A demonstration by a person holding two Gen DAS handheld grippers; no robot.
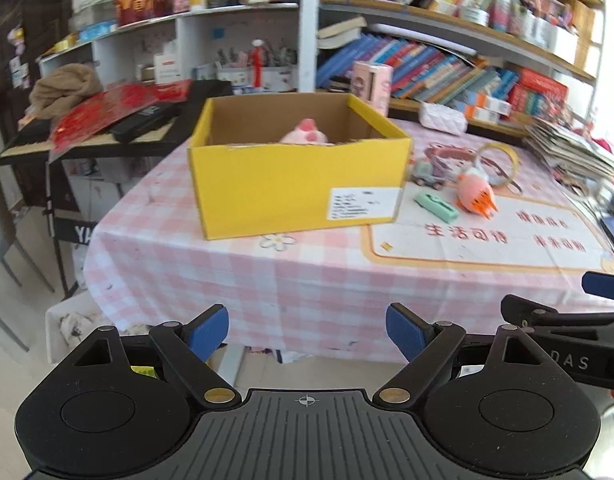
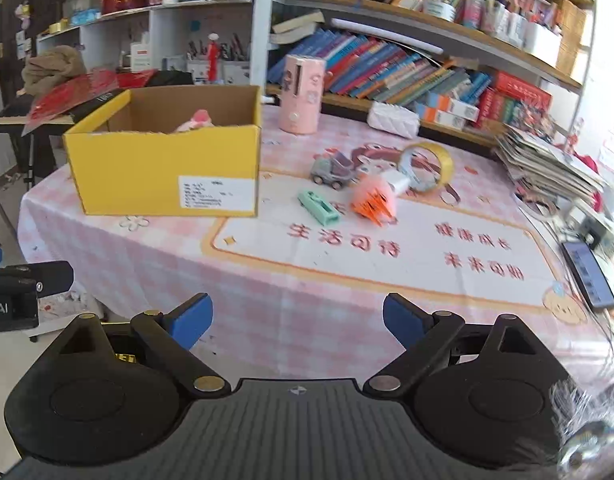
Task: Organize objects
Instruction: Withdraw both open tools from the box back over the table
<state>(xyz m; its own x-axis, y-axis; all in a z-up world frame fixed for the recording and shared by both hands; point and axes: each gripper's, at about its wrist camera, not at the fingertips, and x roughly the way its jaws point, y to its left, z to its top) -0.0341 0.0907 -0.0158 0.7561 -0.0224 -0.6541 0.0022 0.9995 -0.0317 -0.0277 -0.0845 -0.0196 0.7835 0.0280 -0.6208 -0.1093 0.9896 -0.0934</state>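
A yellow cardboard box stands open on the pink checked table. A pink plush toy lies inside it. To its right lie a green stapler-like item, an orange and pink brush toy, a grey toy truck and a tape roll. My left gripper is open and empty, at the table's front edge. My right gripper is open and empty, also at the front edge.
A pink cylinder container stands behind the box. A white quilted pouch, a stack of magazines and a phone lie at the right. Bookshelves stand behind. A keyboard stand with red paper stands at the left.
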